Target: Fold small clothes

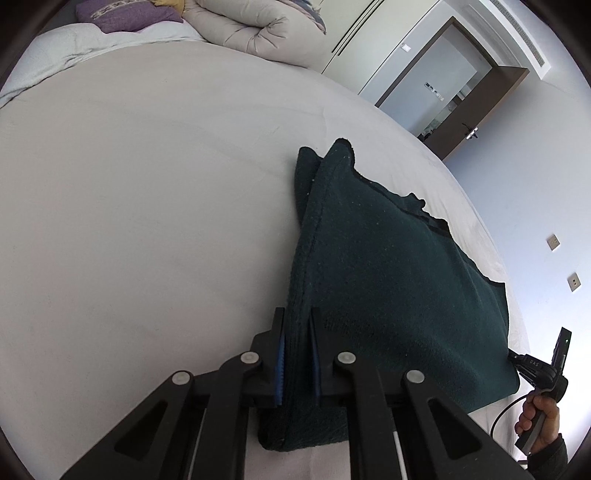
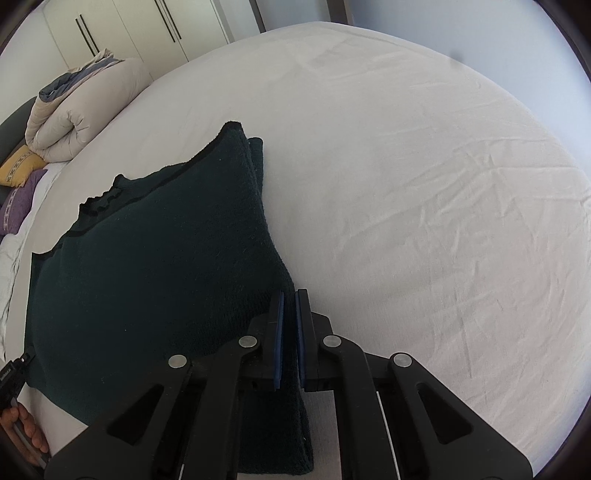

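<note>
A dark green knitted garment [image 1: 388, 280] lies partly lifted on a white bed sheet [image 1: 147, 206]. My left gripper [image 1: 297, 317] is shut on the garment's near left edge, the cloth pinched between its blue pads. In the right wrist view the same garment [image 2: 147, 266] spreads to the left, and my right gripper [image 2: 289, 295] is shut on its near right edge. A black-trimmed neckline runs along the garment's far edge. A hand [image 1: 541, 424] holds the other gripper's handle at the lower right of the left wrist view.
A rolled beige duvet [image 1: 258, 29] and purple and yellow pillows [image 1: 125, 16] lie at the far end of the bed. White wardrobe doors [image 2: 122, 26] stand behind. A brown door [image 1: 476, 107] is open on the right. The sheet [image 2: 424, 184] stretches wide to the right.
</note>
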### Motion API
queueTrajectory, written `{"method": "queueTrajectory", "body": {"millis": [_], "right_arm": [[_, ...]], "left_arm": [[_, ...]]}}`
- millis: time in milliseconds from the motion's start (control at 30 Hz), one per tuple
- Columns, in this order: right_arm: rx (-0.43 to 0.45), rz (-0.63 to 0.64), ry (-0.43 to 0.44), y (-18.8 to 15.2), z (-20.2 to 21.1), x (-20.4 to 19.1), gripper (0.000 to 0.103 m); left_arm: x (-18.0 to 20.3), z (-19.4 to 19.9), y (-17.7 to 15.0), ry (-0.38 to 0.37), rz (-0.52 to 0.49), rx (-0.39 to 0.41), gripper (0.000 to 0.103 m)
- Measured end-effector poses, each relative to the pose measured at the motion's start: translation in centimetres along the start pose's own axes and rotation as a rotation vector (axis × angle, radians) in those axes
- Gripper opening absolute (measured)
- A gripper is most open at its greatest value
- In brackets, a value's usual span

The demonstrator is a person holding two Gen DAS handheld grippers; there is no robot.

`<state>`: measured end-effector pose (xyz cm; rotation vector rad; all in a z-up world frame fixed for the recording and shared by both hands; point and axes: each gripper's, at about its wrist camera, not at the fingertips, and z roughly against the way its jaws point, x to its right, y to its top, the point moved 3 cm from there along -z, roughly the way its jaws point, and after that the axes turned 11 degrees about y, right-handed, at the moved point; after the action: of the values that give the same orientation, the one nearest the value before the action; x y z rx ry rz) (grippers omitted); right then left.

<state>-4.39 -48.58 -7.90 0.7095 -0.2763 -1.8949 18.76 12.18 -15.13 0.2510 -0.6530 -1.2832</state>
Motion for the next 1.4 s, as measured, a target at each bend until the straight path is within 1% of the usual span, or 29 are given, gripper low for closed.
{"method": "queueTrajectory", "body": {"millis": [100, 267, 333, 400, 433, 467, 500, 533, 567, 600, 667, 767, 800, 867, 933, 1000, 1067, 1100, 1133, 1167, 1200, 1267, 1300, 1333, 1367, 1400], "right_arm": [[0.000, -0.039, 0.020, 0.0, 0.1, 0.7, 0.005], [-0.013, 0.009, -0.023, 0.6, -0.3, -0.7, 0.005], [-0.011, 0.007, -0.029, 0.8, -0.4, -0.8, 0.006], [-0.015, 0.001, -0.030, 0.8, -0.2, -0.9, 0.006], [-0.013, -0.004, -0.028, 0.8, 0.2, -0.9, 0.006], [-0.007, -0.009, -0.021, 0.7, 0.7, -1.0, 0.006], [0.008, -0.012, -0.016, 0.7, 1.4, -1.0, 0.006], [0.027, -0.015, -0.015, 0.7, 2.1, -1.0, 0.008], [0.044, -0.017, -0.020, 0.7, 2.9, -1.0, 0.011], [0.065, -0.017, -0.033, 0.8, 3.7, -1.0, 0.011], [0.115, -0.011, -0.050, 1.2, 5.3, -1.1, 0.011], [0.168, -0.019, 0.002, 2.3, 7.0, -1.4, 0.011], [0.180, -0.021, 0.030, 2.8, 7.3, -1.6, 0.011], [0.178, -0.018, 0.112, 3.8, 6.9, -2.4, 0.011], [0.153, -0.014, 0.163, 4.8, 5.7, -3.5, 0.011], [0.120, 0.002, 0.215, 5.8, 4.0, -5.1, 0.011], [0.099, 0.030, 0.233, 6.7, 2.1, -6.9, 0.011], [0.081, 0.046, 0.252, 7.2, 1.0, -7.7, 0.011], [0.061, 0.056, 0.274, 7.5, -0.2, -8.5, 0.011], [0.043, 0.060, 0.278, 8.0, -1.6, -9.0, 0.011], [0.029, 0.058, 0.265, 8.3, -2.8, -9.2, 0.011], [0.000, 0.012, 0.258, 9.2, -5.6, -8.7, 0.011], [-0.008, -0.025, 0.238, 9.5, -6.7, -7.9, 0.011], [-0.002, -0.061, 0.205, 9.8, -7.5, -6.9, 0.011], [0.015, -0.100, 0.208, 10.0, -8.4, -5.9, 0.011], [0.033, -0.147, 0.247, 10.2, -8.8, -4.9, 0.010]], "left_arm": [[0.2, 0.3, -0.2, 0.020, -0.013, 0.017, 0.012], [-0.2, 0.5, -0.6, 0.016, 0.012, 0.023, 0.011], [-0.5, 0.5, -0.7, 0.008, 0.022, 0.021, 0.016], [-0.7, 0.7, -0.7, -0.023, 0.031, 0.027, 0.019], [-0.8, 0.9, -0.7, -0.041, 0.035, 0.032, 0.024], [-0.9, 1.1, -0.7, -0.050, 0.038, 0.037, 0.025], [-0.9, 1.5, -0.7, -0.050, 0.042, 0.050, 0.028], [-0.9, 1.9, -0.6, -0.043, 0.046, 0.069, 0.036], [-0.9, 2.5, -0.5, -0.040, 0.047, 0.091, 0.039], [-0.9, 3.0, -0.3, -0.033, 0.045, 0.118, 0.041], [-0.8, 4.2, 0.2, 0.015, 0.022, 0.173, 0.041], [0.2, 6.5, 1.7, 0.079, -0.022, 0.270, 0.041], [0.9, 6.9, 2.4, 0.069, -0.043, 0.290, 0.041], [3.4, 7.0, 4.0, 0.058, -0.120, 0.297, 0.041], [6.5, 6.0, 5.8, 0.045, -0.205, 0.291, 0.041], [9.4, 4.1, 7.6, 0.057, -0.272, 0.271, 0.042], [11.9, 1.7, 9.2, 0.061, -0.330, 0.257, 0.042], [13.0, 0.0, 9.9, 0.094, -0.366, 0.235, 0.042], [13.7, -1.3, 10.4, 0.125, -0.400, 0.231, 0.042], [14.2, -2.6, 10.6, 0.151, -0.423, 0.235, 0.042], [14.2, -4.3, 11.0, 0.187, -0.434, 0.216, 0.042], [12.8, -7.6, 11.3, 0.223, -0.398, 0.127, 0.042], [11.7, -8.9, 11.3, 0.240, -0.375, 0.102, 0.042], [10.4, -9.9, 11.3, 0.224, -0.343, 0.085, 0.042], [9.4, -10.1, 11.3, 0.176, -0.293, 0.085, 0.041], [8.7, -9.9, 11.6, 0.159, -0.254, 0.085, 0.034]]}}
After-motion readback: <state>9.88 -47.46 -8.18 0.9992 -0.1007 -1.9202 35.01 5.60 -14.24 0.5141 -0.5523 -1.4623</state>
